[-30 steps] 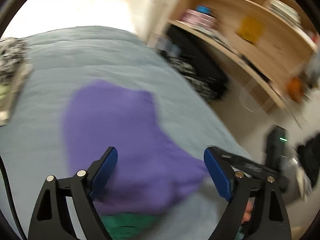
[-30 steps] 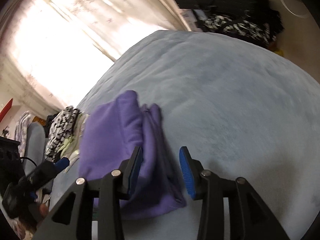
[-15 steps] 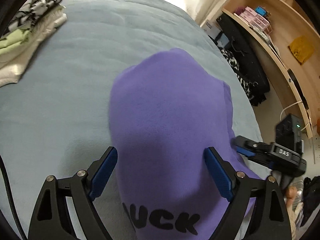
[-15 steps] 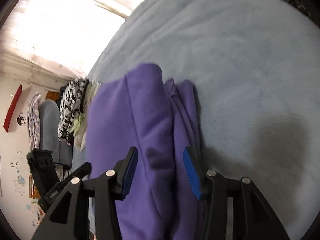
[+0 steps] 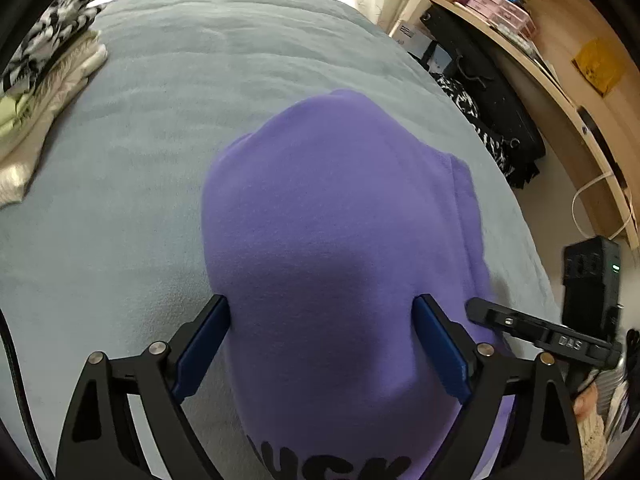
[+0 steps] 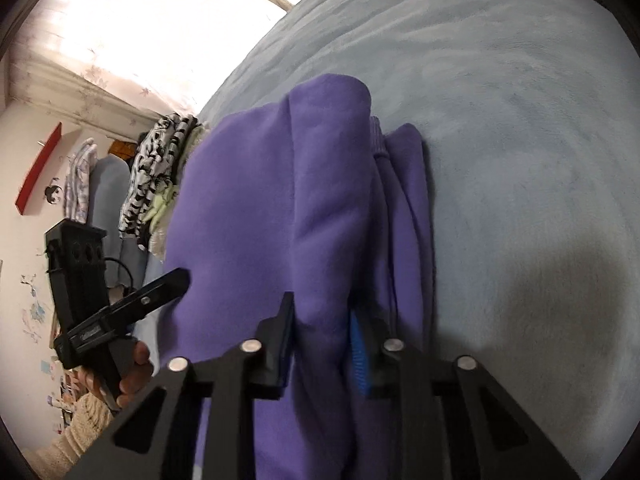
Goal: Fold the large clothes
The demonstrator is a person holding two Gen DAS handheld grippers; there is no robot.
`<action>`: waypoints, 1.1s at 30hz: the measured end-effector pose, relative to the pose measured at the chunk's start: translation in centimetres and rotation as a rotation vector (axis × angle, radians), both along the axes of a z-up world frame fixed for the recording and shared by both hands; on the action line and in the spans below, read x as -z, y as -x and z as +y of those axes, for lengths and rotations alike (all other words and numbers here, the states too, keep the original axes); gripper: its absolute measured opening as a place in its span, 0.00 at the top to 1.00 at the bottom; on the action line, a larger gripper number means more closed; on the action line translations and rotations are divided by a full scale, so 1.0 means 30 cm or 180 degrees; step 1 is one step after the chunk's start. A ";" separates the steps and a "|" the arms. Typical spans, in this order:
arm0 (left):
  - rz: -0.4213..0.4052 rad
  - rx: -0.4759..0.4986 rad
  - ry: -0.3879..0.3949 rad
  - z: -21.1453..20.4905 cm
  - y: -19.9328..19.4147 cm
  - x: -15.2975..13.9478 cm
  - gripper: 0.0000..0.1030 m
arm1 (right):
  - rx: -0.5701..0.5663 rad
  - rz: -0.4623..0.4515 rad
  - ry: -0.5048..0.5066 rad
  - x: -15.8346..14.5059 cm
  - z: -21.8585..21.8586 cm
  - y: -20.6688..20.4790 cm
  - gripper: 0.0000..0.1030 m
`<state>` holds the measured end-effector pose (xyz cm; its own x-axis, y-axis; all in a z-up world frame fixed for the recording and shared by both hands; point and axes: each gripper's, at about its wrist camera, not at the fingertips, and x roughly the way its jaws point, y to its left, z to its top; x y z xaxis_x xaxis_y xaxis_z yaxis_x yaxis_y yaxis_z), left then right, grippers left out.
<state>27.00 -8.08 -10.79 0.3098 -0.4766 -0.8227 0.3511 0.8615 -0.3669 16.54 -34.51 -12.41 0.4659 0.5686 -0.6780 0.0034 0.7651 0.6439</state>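
Left wrist view: purple sweatshirt (image 5: 340, 220), folded to a long bundle on the grey-blue bedspread (image 5: 160, 120), long axis running straight away from the left gripper (image 5: 322, 344); black lettering shows at the near end. The jaws stand wide apart, one pad at each side of the bundle, straddling it with no visible pinch. Beyond the sweatshirt to the left, at the bedspread's far corner, a stack of folded clothes (image 5: 44, 80). To the right of the sweatshirt, off the bed, wooden shelves (image 5: 560, 40) and a black bag (image 5: 492, 112); the other gripper's black finger comes in at the sweatshirt's right edge. Right wrist view: the same sweatshirt (image 6: 260, 208), layered edges bunched along its right side. The right gripper (image 6: 322, 340) is closing, a raised ridge of purple cloth between its pads, which look already pressed on it. Left of the sweatshirt, a hand (image 6: 132, 372) in a cream knit sleeve carries the left gripper. Judgement: the right gripper is nearer the layered edge, so any next fold likely hinges on that grip, along the length.
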 end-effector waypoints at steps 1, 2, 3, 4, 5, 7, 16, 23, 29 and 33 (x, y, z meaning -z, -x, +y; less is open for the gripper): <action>-0.0040 0.0033 -0.0042 0.008 0.011 -0.012 0.15 | 0.0030 -0.0066 -0.0007 -0.016 -0.003 0.029 0.84; -0.0105 0.0091 -0.0112 0.005 0.029 -0.026 0.17 | 0.0076 -0.0110 -0.0050 -0.027 -0.008 0.065 0.84; -0.0162 0.0145 -0.0165 -0.002 0.045 -0.039 0.18 | 0.0105 -0.0130 -0.0081 -0.030 -0.017 0.092 0.84; -0.0222 0.0210 -0.0224 -0.014 0.066 -0.048 0.18 | 0.0142 -0.0151 -0.0096 -0.033 -0.018 0.125 0.84; -0.0268 0.0253 -0.0266 -0.025 0.083 -0.057 0.18 | 0.0205 -0.0174 -0.0085 -0.028 -0.019 0.167 0.84; -0.0434 0.0304 -0.0394 -0.055 0.121 -0.057 0.18 | 0.0315 -0.0192 0.0038 0.000 -0.017 0.205 0.85; -0.0689 -0.0039 -0.0622 -0.124 0.117 -0.043 0.14 | 0.0405 -0.0465 0.0897 -0.021 0.025 0.107 0.86; -0.0898 -0.0256 -0.0708 -0.147 0.140 0.001 0.04 | 0.0399 -0.0418 0.0819 0.020 -0.003 0.089 0.85; -0.0785 -0.0305 -0.0647 -0.100 0.142 -0.043 0.04 | 0.0596 -0.0171 0.0568 -0.044 -0.025 0.119 0.76; -0.0999 -0.0336 -0.0716 -0.034 0.216 -0.116 0.04 | 0.0623 -0.0412 0.0703 -0.143 -0.001 0.210 0.75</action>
<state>20.53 -9.09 -7.31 0.6004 -0.2475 -0.7604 0.3215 0.9454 -0.0539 10.24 -34.52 -8.13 0.6424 0.3054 -0.7029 0.0932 0.8792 0.4672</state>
